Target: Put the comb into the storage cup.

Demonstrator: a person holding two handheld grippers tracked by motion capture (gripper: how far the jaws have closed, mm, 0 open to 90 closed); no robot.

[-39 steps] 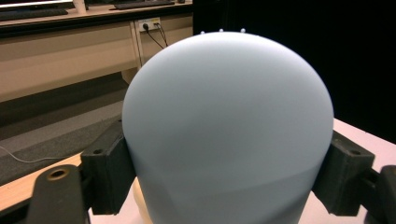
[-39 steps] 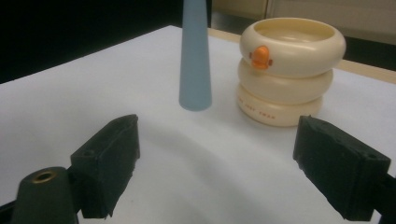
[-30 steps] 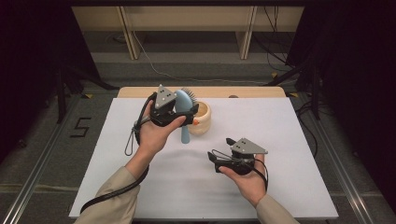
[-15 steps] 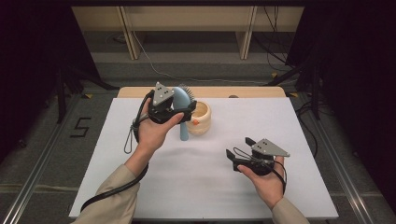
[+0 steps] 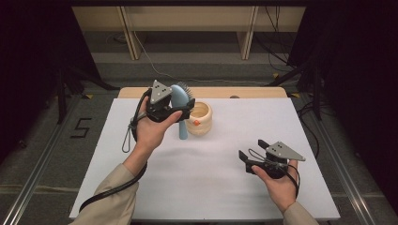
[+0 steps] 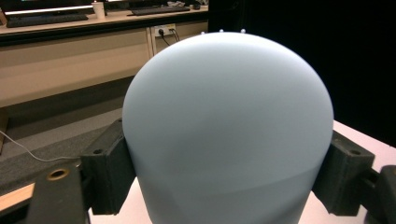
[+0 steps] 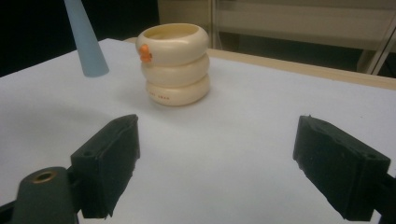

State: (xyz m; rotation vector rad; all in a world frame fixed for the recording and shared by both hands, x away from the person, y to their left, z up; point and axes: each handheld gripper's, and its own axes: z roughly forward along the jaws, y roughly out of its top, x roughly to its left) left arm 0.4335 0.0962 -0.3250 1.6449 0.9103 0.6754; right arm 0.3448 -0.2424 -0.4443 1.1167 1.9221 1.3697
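White table (image 5: 141, 187) standing on grey carpet, wooden benches running behind in a dark room. Cream ribbed cup (image 5: 199, 118) sitting near the table's far edge, left of middle. Left gripper (image 5: 176, 110) gripping a blue hairbrush (image 5: 180, 101) by its head, handle hanging just beside the cup. Right gripper (image 5: 248, 152) hovering released near the front right corner, facing the cup.

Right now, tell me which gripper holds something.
The left gripper: it clamps the blue hairbrush beside the cream cup. The right gripper is open.
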